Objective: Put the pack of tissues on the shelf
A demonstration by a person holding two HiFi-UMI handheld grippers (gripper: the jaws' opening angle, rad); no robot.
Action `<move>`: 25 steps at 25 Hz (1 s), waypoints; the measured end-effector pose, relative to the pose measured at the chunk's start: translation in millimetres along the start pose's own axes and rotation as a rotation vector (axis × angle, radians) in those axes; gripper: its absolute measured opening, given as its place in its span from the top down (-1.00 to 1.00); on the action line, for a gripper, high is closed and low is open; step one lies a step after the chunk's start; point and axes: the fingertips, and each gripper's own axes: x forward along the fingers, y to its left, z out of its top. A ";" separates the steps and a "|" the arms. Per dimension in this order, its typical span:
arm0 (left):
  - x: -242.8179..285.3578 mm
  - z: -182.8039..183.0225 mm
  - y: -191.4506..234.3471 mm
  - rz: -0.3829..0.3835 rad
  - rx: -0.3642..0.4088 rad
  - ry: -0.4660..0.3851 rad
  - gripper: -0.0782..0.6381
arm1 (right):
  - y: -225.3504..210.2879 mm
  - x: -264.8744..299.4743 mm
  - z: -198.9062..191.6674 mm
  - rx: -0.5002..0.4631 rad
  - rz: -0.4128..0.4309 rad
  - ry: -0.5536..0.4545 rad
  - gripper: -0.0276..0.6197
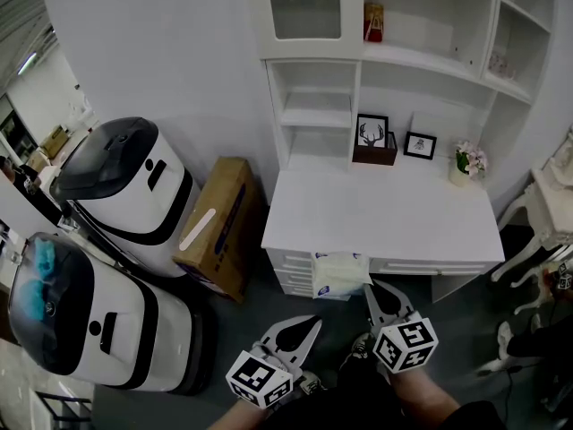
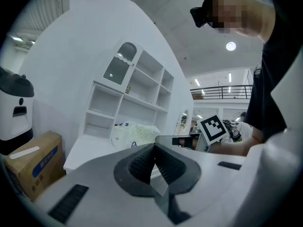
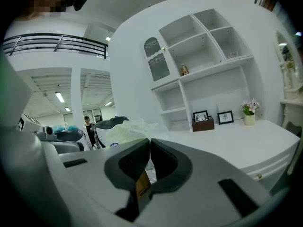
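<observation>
The pack of tissues, a soft white plastic-wrapped pack, hangs in front of the white desk's near edge. My right gripper is shut on its wrapper; in the right gripper view the pack bulges just past the closed jaws. My left gripper is shut and holds nothing, low and to the left of the pack. In the left gripper view the pack shows beyond the closed jaws. The white shelf unit rises over the back of the desk, its cubbies mostly bare.
On the desk's back stand a deer picture, a small frame and a flower pot. A bottle sits on an upper shelf. A cardboard box and two white machines stand left.
</observation>
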 end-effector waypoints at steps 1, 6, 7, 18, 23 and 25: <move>0.0 0.5 0.2 0.000 0.000 0.000 0.77 | 0.2 0.5 0.3 0.002 0.001 0.000 0.89; -1.3 -0.5 0.5 -0.003 -0.010 -0.002 0.77 | 1.1 2.4 0.8 0.008 0.002 -0.001 0.89; -2.2 -0.9 0.4 -0.005 -0.011 -0.002 0.77 | 1.8 2.3 0.5 0.009 0.001 -0.001 0.89; -9.9 0.7 4.9 -0.010 -0.017 -0.014 0.77 | 10.3 5.8 2.5 0.007 -0.005 -0.003 0.89; -4.4 0.2 11.0 -0.007 -0.030 -0.018 0.77 | 9.0 13.8 4.7 0.004 0.002 0.004 0.89; 1.0 1.0 11.9 -0.007 -0.029 -0.017 0.77 | 5.0 17.8 6.0 0.005 0.006 0.007 0.89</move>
